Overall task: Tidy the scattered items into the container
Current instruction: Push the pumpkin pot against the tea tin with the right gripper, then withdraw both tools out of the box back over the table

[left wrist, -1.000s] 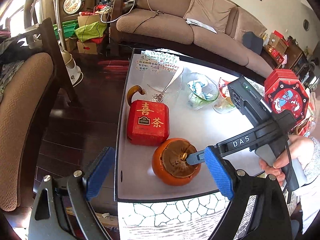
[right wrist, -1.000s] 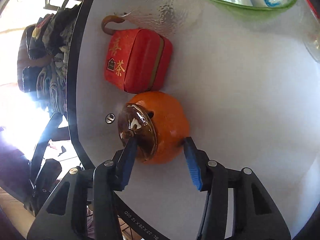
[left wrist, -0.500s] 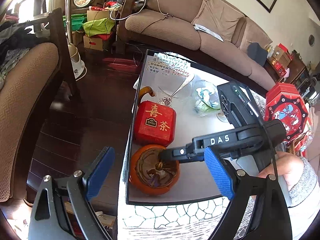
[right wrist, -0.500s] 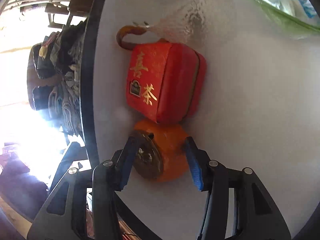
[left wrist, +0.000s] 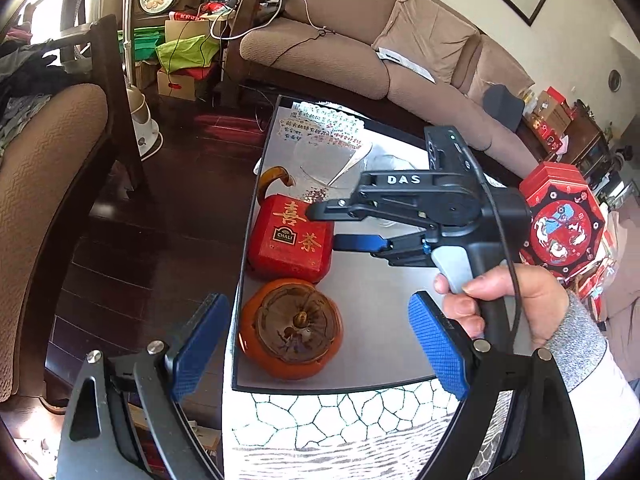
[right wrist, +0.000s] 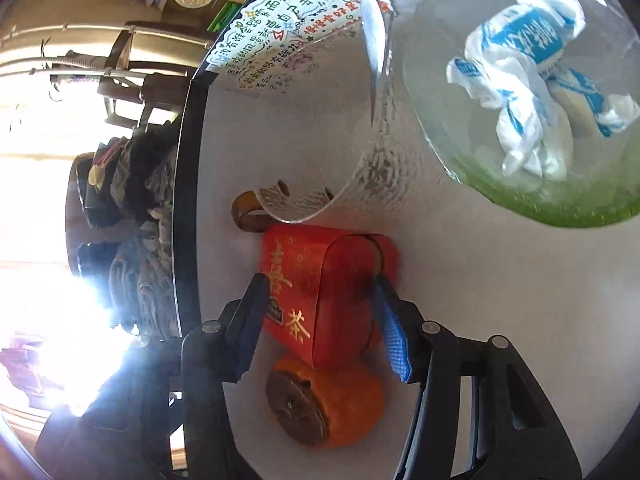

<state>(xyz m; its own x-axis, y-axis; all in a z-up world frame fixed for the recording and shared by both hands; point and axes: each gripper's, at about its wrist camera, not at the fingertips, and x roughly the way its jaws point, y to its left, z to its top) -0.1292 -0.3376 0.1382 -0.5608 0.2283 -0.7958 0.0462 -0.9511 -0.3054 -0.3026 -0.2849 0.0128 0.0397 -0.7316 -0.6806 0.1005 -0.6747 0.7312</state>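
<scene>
Behind right tongs point(right wrist: 320, 320), red tin point(right wrist: 316, 292) partly hidden

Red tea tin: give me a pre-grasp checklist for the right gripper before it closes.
1. Right gripper open: ok.
2. Its fingers straddle the red tea tin, one on each side: ok.
3. Pads touching the tin: cannot tell; they look close.
4. The orange persimmon-shaped jar sits right against the tin and could be nudged: not ok.
5. The clear glass dish crowds the tin's far side, with an amber handle beside it: not ok.
6. Left gripper open, holding nothing, held back near the table edge: ok.
</scene>
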